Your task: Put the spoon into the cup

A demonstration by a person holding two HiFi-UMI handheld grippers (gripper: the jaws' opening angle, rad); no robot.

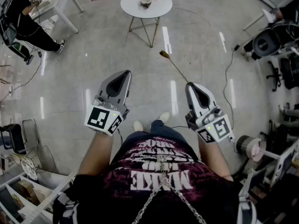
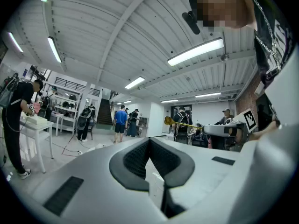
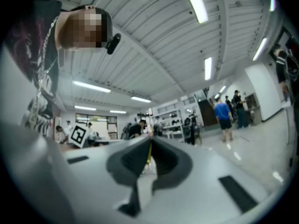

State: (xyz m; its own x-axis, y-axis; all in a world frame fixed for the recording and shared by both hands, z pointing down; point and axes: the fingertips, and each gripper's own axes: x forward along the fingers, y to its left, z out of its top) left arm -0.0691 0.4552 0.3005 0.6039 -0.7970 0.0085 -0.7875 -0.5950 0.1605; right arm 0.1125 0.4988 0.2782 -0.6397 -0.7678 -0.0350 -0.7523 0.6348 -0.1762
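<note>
Looking down on a glossy grey floor (image 1: 84, 69). Well ahead, spotting a round white table (image 1: 161, 9) on thin metal legs. Holding the grey left gripper (image 1: 126, 73) level, jaws pressed together with nothing between them, confirmed in its own view (image 2: 149, 140). Keeping the matching grey right gripper (image 1: 190, 85) level too, jaws clamped tight on the thin handle of a long golden metal spoon (image 1: 174, 65); seen as a yellow sliver between the pads (image 3: 148, 157). Spoon bowl poking forward over bare floor, well short of the table. Up on the tabletop, finding the small round pale cup (image 1: 146, 2).
</note>
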